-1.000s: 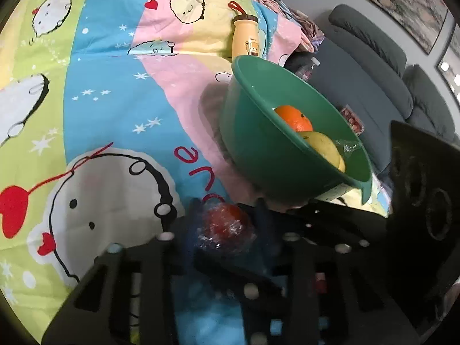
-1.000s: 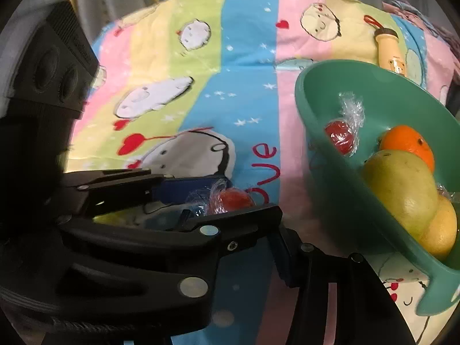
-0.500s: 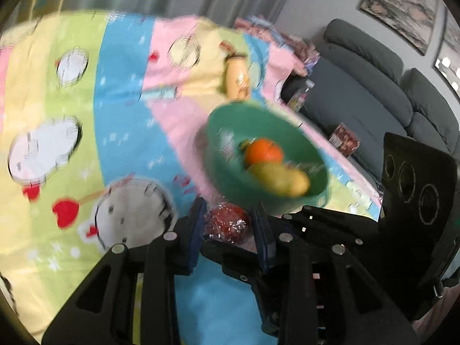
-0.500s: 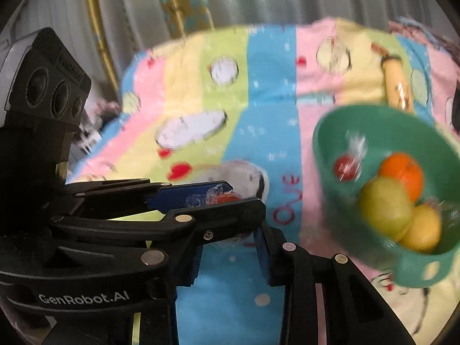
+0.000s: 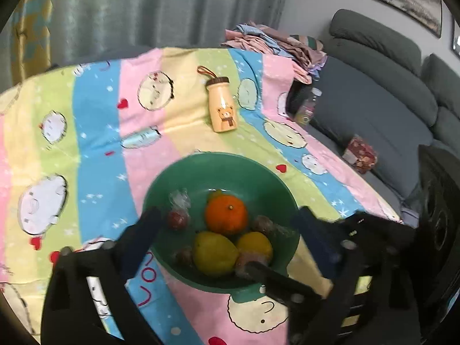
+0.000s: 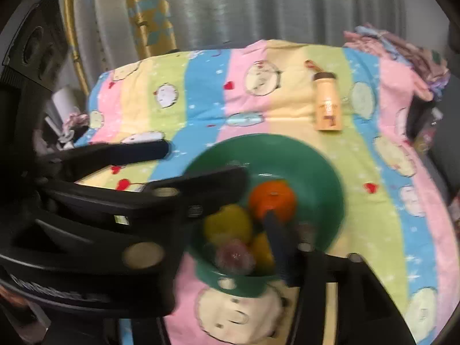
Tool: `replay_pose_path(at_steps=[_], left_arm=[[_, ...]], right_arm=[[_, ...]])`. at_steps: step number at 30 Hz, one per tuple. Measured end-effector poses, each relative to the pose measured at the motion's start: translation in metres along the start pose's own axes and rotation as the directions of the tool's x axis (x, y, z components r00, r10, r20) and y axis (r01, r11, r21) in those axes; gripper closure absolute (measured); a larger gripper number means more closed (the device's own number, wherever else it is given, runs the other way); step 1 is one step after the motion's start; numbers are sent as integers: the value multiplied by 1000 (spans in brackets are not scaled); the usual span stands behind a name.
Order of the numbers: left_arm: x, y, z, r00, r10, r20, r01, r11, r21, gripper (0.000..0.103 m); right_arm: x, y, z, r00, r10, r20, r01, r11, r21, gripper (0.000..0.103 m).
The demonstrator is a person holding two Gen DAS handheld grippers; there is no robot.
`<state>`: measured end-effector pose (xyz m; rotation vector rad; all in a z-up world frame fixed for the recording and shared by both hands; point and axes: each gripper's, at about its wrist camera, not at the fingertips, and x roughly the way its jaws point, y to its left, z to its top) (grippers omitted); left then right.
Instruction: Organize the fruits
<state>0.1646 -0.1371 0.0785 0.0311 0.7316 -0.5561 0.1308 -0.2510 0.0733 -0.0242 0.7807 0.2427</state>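
A green bowl [image 5: 258,181] [image 6: 322,172] sits on the striped cartoon cloth [image 5: 86,143]. It holds an orange [image 5: 226,215] [image 6: 271,201], a yellow-green fruit [image 5: 214,254] [image 6: 228,224], a lemon [image 5: 254,244] and several plastic-wrapped red fruits [image 5: 178,218] [image 6: 234,256]. My left gripper [image 5: 227,212] hovers over the bowl, its jaws opening wide with nothing between them. My right gripper [image 6: 230,235] hangs over the bowl's near side, blurred, jaws opening. A wrapped fruit shows between its fingers, but the pads do not press on it. One right finger [image 5: 276,279] crosses the left wrist view.
A cream bottle with a bear picture [image 5: 221,109] [image 6: 326,106] lies on the cloth beyond the bowl. A grey sofa [image 5: 373,100] with a red packet [image 5: 359,155] stands to the right. Folded clothes [image 5: 276,40] are piled at the cloth's far corner, with curtains behind.
Both grippers rose from the cloth and came over the bowl. The left jaws sprang wide and the wrapped red fruit left them. The right jaws widened too.
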Motion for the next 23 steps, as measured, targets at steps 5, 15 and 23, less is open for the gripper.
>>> replay_pose_path(at_steps=[5, 15, 23], left_arm=[[-21, -9, 11, 987, 161, -3, -161, 987, 14, 0], [-61, -18, 27, 984, 177, 17, -175, 981, -87, 0], [-71, -26, 36, 964, 266, 31, -263, 961, -86, 0]], right_arm=[[-21, -13, 12, 999, -16, -32, 16, 1000, 7, 16], [-54, -18, 22, 999, 15, -41, -15, 1000, 10, 16], [-66, -23, 25, 1000, 23, -21, -23, 1000, 22, 16]])
